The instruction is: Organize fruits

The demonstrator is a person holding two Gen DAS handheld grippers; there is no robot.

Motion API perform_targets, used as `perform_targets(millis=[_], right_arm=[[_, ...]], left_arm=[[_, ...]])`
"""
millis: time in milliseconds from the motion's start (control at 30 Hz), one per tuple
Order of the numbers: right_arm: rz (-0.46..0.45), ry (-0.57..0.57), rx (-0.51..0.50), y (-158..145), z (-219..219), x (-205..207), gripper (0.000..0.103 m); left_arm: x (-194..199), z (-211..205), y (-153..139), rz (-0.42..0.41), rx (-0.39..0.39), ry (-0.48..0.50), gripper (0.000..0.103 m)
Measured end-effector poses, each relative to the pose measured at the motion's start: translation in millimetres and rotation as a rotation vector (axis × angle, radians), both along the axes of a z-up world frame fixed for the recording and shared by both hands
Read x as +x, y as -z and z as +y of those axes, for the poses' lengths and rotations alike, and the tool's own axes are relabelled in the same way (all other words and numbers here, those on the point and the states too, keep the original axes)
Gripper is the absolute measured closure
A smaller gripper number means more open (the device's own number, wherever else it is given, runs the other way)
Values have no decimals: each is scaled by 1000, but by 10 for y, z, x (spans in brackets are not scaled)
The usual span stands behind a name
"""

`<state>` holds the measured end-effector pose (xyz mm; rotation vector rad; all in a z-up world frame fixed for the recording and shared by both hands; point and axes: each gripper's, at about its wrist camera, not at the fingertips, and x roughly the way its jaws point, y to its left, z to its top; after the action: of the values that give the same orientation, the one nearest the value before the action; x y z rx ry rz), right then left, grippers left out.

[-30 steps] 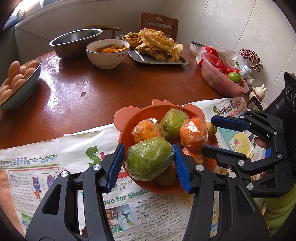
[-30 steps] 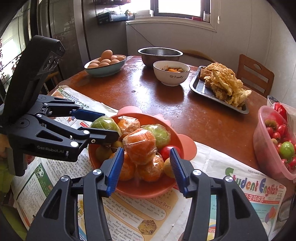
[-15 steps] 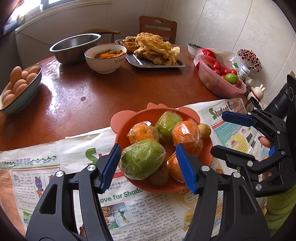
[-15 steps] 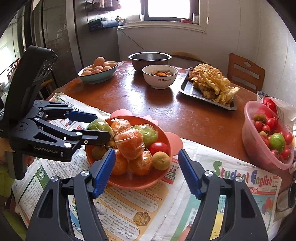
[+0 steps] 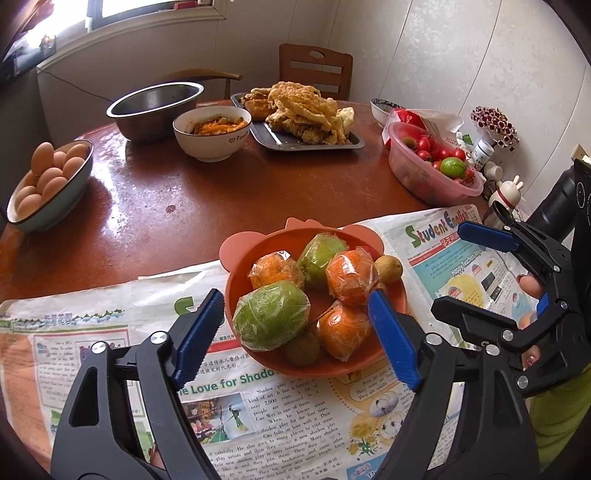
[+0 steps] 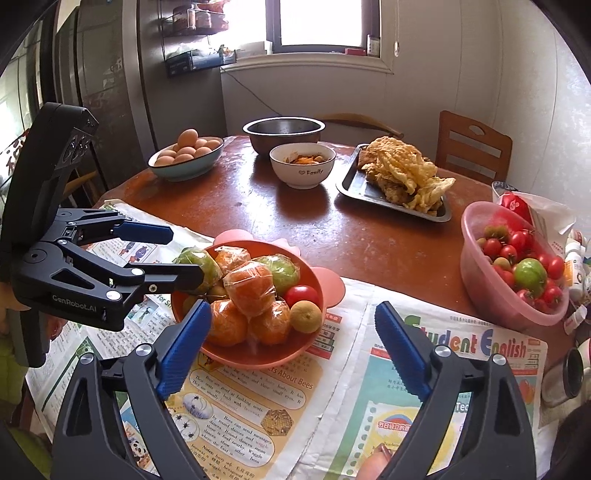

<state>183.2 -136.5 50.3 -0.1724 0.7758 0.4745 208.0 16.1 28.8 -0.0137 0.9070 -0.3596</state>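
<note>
Left wrist: wrapped fruit (image 5: 271, 314) in orange bowl (image 5: 236, 266)

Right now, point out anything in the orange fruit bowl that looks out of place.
A small yellow-brown fruit perches on the orange bowl at its rim, beside the heaped wrapped oranges, and might roll off. A lone red tomato sits among the wrapped fruit.

A home dining kitchen: a round wooden desk (image 6: 332, 229) carries a bowl of eggs (image 6: 186, 157), a tray of fried food (image 6: 399, 181) and newspaper (image 6: 424, 369), with wooden chairs (image 6: 474, 147), a window (image 6: 321, 22) and a wall shelf (image 6: 199, 59).
</note>
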Motion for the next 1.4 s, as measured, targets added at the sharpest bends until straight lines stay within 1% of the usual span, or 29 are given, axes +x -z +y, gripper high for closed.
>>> perform_targets(millis=[267,367,567,667,867,1100,1233,1400], right_arm=[[-25,34,9,-120,-75,-122,8],[-35,49,14,-162,-99,-168,7],[-50,93,21,-246,-131,-266,5],[-70,112,42,-319,-156,-337,5],[-107,114,41,-434,-140,-512,5],[-128,124,48,-454,-154,-764,5],[-118,131,40,-364,-138,-897,5],[-113,153,29,-215,-79,-1095,5]], left_arm=[[-127,7,-151,-35,-7,-21,14],[-199,6,-219,-50,-6,-29,10],[-371,77,-376,-93,-16,-66,10],[-465,100,-448,-114,0,-92,10],[-692,156,-544,-162,1,-133,10],[-996,182,-493,-184,11,-181,10],[-1176,216,-372,-168,-7,-201,10],[-1337,234,-218,-150,-6,-233,10]])
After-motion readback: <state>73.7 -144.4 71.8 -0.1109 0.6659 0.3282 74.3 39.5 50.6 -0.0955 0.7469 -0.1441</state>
